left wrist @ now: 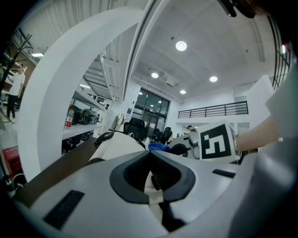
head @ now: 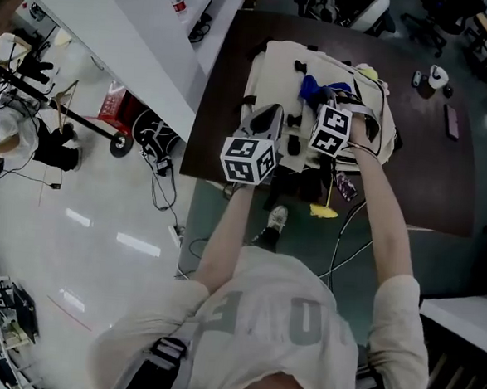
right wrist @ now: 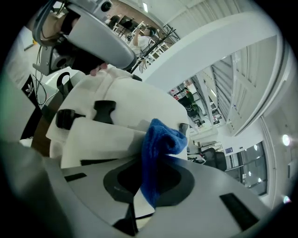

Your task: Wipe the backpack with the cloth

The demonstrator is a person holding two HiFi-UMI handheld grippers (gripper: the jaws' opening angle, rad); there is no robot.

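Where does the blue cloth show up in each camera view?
Head view: blue cloth upper centre, on the backpack.
Left gripper view: blue cloth small at centre, beyond the jaws.
Right gripper view: blue cloth centre, clamped by the right gripper.
Shared landmark: the cream backpack, in all three.

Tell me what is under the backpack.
The backpack lies on a dark brown table. The patch directly beneath it is covered, so anything trapped there cannot be seen.

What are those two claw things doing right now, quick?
Left gripper: shut, nothing visibly held between its jaws.
Right gripper: shut on the blue cloth.
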